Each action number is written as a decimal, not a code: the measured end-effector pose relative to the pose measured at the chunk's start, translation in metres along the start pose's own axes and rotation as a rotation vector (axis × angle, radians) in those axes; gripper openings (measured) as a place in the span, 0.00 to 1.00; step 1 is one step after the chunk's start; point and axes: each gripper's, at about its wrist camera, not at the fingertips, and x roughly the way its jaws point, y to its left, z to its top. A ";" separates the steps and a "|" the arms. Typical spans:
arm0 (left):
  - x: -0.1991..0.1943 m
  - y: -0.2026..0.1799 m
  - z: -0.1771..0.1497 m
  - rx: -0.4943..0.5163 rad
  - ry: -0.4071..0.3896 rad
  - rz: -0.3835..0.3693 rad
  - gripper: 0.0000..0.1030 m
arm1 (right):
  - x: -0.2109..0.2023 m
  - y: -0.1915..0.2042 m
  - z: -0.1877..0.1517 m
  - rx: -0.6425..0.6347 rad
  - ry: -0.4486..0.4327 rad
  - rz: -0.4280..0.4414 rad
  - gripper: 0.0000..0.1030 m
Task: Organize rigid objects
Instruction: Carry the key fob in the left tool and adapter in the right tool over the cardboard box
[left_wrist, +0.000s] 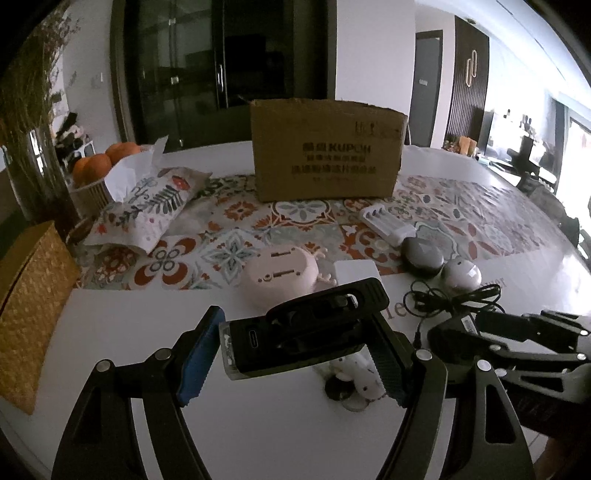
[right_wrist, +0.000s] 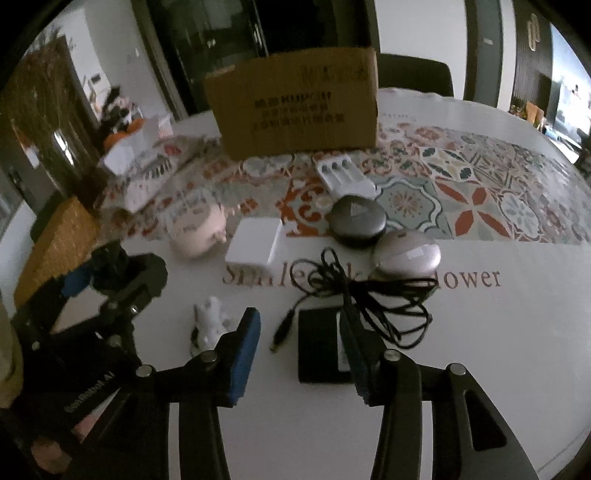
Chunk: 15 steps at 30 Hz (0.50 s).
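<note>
My left gripper (left_wrist: 295, 354) holds a black device with a USB-C port and a clip (left_wrist: 295, 332) above the white table; the device touches the right finger, with a small gap at the left pad (left_wrist: 199, 354). My right gripper (right_wrist: 301, 354) is open over a black power adapter (right_wrist: 319, 347) with a tangled cable (right_wrist: 369, 295). A cardboard box (left_wrist: 327, 147) stands at the back. On the table lie a pink round device (left_wrist: 280, 275), a white block (right_wrist: 253, 245), a white battery charger (right_wrist: 345, 177), a dark round case (right_wrist: 356, 219), a silver round case (right_wrist: 406, 254) and a small white figurine (right_wrist: 208, 321).
A patterned runner (left_wrist: 461, 206) crosses the table. A floral tissue pouch (left_wrist: 147, 210), a basket of oranges (left_wrist: 99, 162) and a woven box (left_wrist: 29, 317) sit at the left. A chair (right_wrist: 413, 74) stands behind the box.
</note>
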 end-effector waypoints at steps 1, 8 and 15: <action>0.001 0.000 -0.001 0.001 0.002 0.002 0.73 | 0.002 -0.001 -0.002 0.001 0.011 -0.002 0.45; 0.008 0.000 -0.004 -0.009 0.027 -0.004 0.73 | 0.011 -0.004 -0.005 -0.011 0.037 -0.053 0.59; 0.016 0.004 -0.008 -0.031 0.059 -0.009 0.73 | 0.030 -0.008 -0.006 -0.004 0.081 -0.051 0.59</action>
